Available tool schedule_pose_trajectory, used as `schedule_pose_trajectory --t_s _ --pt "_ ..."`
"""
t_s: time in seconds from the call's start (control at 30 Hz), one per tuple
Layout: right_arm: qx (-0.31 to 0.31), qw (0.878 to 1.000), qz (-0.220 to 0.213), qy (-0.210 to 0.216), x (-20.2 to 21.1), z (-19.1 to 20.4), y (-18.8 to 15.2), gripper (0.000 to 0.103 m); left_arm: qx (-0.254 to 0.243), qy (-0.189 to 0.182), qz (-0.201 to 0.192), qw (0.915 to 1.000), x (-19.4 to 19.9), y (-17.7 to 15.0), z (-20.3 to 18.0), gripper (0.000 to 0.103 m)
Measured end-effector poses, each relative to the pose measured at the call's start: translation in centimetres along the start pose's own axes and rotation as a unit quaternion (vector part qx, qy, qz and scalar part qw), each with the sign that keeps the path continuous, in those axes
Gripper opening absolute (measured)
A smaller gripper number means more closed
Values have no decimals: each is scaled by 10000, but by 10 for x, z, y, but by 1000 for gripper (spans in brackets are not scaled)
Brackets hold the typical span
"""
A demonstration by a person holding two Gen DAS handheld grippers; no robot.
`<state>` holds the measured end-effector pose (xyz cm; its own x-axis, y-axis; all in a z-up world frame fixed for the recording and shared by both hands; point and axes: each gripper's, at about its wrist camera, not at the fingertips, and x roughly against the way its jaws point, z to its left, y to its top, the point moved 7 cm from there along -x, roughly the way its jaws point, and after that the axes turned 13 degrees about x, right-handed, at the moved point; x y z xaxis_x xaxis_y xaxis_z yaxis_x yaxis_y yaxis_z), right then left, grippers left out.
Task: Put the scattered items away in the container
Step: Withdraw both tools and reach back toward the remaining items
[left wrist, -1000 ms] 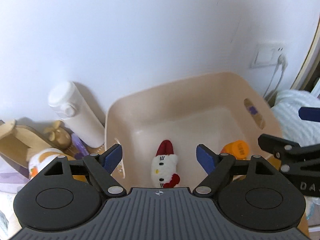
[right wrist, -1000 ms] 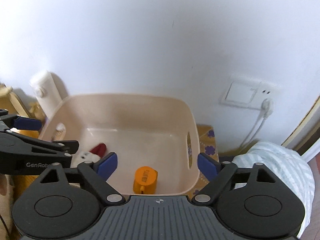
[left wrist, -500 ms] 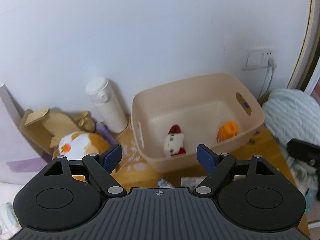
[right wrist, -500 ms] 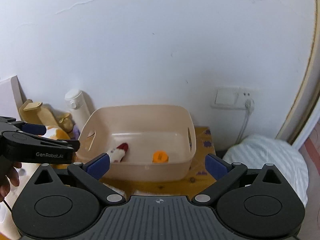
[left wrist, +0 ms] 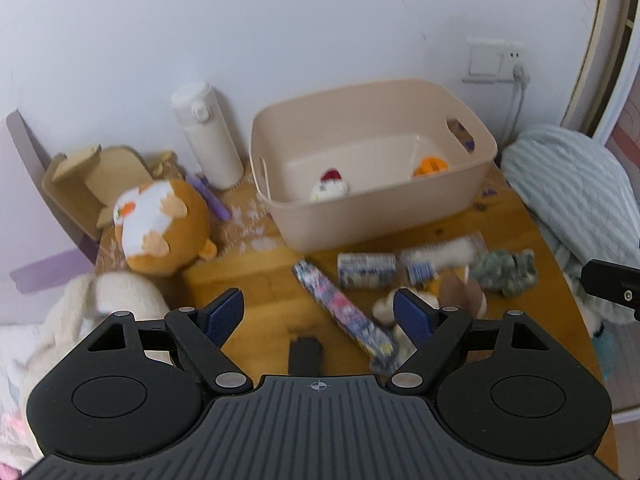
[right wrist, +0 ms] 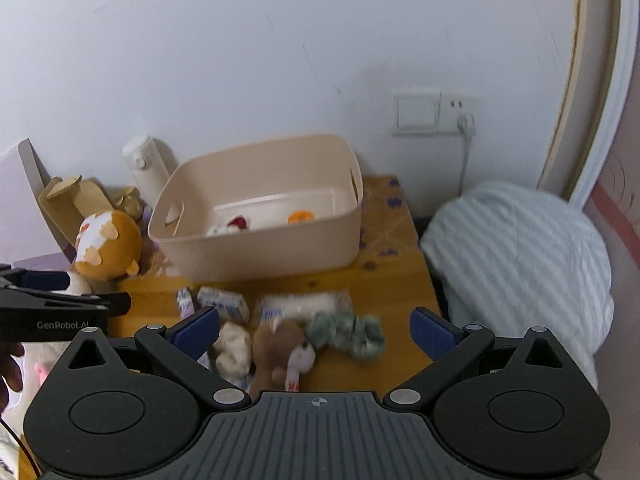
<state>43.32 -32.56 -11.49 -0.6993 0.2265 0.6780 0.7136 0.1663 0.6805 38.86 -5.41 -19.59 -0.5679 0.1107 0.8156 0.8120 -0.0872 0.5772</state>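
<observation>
The beige plastic bin (left wrist: 384, 216) (right wrist: 280, 248) stands at the back of the wooden table and holds a white-and-red plush (left wrist: 330, 188) and an orange item (left wrist: 430, 166). In front of it lie a long patterned packet (left wrist: 344, 312), a small printed pack (left wrist: 366, 270), a white wrapped pack (right wrist: 300, 304), a grey-green scrunchie (right wrist: 348, 330), a brown plush (right wrist: 280, 350) and a cream plush (right wrist: 234, 346). My left gripper (left wrist: 319, 312) is open and empty above the table. My right gripper (right wrist: 315, 328) is open and empty above the plush toys.
A white flask (left wrist: 208, 140), an orange-and-white plush (left wrist: 160, 228) and a wooden stand (left wrist: 88, 176) sit left of the bin. A striped pillow (right wrist: 520, 264) lies to the right. A wall socket with a cable (right wrist: 464, 120) is behind. A dark flat object (left wrist: 305, 354) lies near me.
Both grippers have pulled back and up from over the bin, staying open. The scattered items on the table in front of the bin have come into view.
</observation>
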Motion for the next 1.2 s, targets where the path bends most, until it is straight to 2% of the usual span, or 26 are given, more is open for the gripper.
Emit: schedule_pose_trajectory --t_s 0.27,0.5,0.77,1.2 --pt "-296 9988 332 223 2 6 -31 103 12 16 302 9995 2 -34 5 83" --pt "-356 9960 743 351 -8 19 -48 103 68 152 628 9979 -12 -56 17 83" --pt "-255 9926 1146 321 -34 33 -62 103 299 112 1031 9942 -43 -70 32 83" --pt "-492 9864 1565 88 -84 43 -67 103 277 84 1238 9919 -95 -70 41 83"
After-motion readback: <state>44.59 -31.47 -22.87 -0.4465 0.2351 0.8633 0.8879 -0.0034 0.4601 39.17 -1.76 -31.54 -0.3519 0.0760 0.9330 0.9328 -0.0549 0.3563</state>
